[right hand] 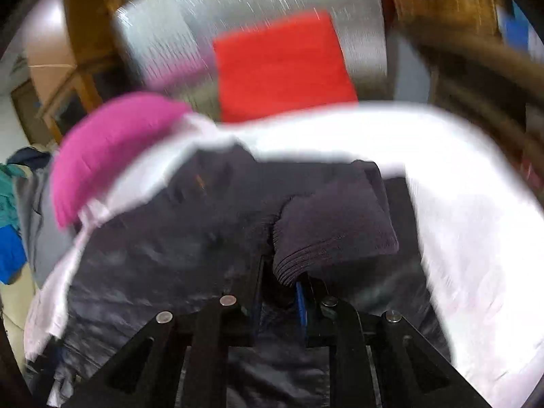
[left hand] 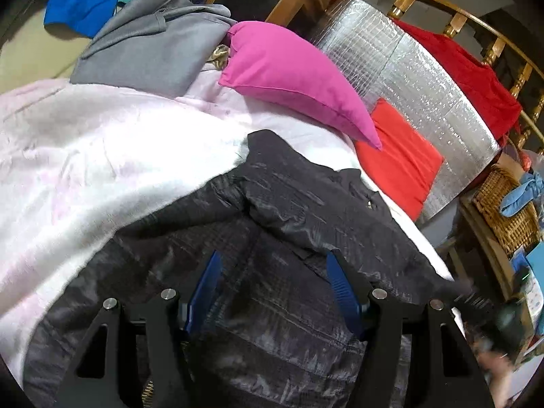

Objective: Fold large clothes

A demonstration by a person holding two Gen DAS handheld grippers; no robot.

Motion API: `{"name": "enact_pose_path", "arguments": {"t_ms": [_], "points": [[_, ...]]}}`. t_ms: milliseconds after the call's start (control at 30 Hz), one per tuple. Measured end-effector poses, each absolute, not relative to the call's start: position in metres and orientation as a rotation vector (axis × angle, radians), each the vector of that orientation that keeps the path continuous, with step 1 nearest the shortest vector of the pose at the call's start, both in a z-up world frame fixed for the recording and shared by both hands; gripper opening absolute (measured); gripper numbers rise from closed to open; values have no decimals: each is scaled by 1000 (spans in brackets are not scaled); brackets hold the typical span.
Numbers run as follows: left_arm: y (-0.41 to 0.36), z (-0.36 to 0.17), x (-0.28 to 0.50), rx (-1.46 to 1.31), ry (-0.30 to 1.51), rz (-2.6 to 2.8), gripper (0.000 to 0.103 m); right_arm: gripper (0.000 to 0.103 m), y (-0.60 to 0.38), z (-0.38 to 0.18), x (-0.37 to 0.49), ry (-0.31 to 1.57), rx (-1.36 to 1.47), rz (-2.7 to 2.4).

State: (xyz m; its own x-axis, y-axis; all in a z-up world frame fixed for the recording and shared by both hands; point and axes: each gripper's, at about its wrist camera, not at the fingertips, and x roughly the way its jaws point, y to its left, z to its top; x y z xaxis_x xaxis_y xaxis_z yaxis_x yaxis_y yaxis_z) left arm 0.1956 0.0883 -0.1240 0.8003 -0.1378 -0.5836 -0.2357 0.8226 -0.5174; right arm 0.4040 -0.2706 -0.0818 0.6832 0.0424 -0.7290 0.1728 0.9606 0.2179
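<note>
A dark padded jacket (left hand: 282, 224) lies spread on the pale pink bedcover (left hand: 85, 156), toward the bed's near edge. Your right claw (right hand: 289, 292) is clamped on the jacket's ribbed knit cuff (right hand: 333, 231), with the sleeve bunched above its narrow jaws; this view is blurred. Your left claw (left hand: 272, 292) hangs over the jacket body with its blue fingers (left hand: 204, 292) spread wide, gripping nothing. Beyond the jacket, a magenta pillow (left hand: 289, 74) and an orange-red cushion (left hand: 397, 159) rest by the silver foil panel (left hand: 408, 78) at the bed's far edge.
</note>
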Motion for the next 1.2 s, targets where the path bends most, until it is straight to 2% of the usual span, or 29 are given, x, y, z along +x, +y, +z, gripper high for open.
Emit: {"name": "enact_pose_path", "arguments": {"t_ms": [167, 300, 367, 467, 567, 633, 733, 900, 967, 1000, 1133, 1200], "points": [[94, -87, 221, -562, 668, 16, 66, 17, -295, -111, 398, 830, 395, -27], [69, -67, 274, -305, 685, 60, 66, 17, -305, -104, 390, 798, 432, 4], [58, -82, 301, -204, 728, 84, 66, 17, -308, -97, 384, 765, 439, 10], [49, -145, 342, -69, 943, 129, 66, 18, -302, -108, 393, 804, 399, -21], [39, -149, 341, 49, 891, 147, 70, 26, -309, -122, 396, 837, 456, 19], [39, -141, 341, 48, 901, 143, 70, 42, -316, -119, 393, 837, 494, 40], [43, -116, 332, -22, 854, 100, 70, 53, -324, -105, 380, 833, 535, 62], [20, -88, 326, -14, 755, 32, 74, 54, -317, -62, 354, 769, 507, 86], [8, -92, 331, -4, 760, 0, 75, 59, -305, -47, 358, 726, 489, 129], [0, -98, 336, 14, 774, -8, 75, 66, -295, -44, 372, 710, 474, 154], [-17, -138, 360, 86, 894, 19, 75, 68, -287, -63, 415, 762, 500, 193], [-17, -146, 360, 91, 882, 19, 77, 68, -289, -90, 446, 838, 488, 167]]}}
